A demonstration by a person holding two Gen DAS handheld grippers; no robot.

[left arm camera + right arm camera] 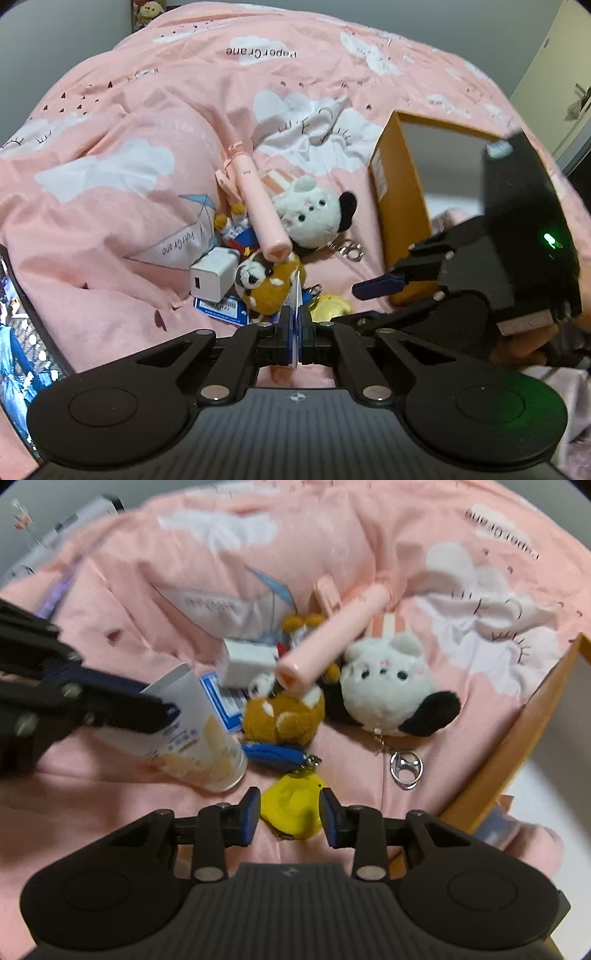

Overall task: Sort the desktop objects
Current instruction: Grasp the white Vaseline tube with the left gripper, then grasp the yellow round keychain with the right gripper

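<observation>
Pink cloud-print quilt point(122, 206) | grey wall point(66, 37) | left claw point(294, 332) grasping flat packet point(192, 731) | right claw point(290, 812) released around yellow toy point(291, 808)

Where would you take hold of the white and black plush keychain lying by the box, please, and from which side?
Grip the white and black plush across its round white body, coming down from above. It lies flat on the pink bedding, and the body is its bulkiest, softest part. The black ear, chain and metal ring are thin and would likely slip. The pink tube crowds its left, so keep clear there.

A pink cloud-print quilt point(122, 177) covers the surface; a cream door point(554, 92) stands beyond.
</observation>
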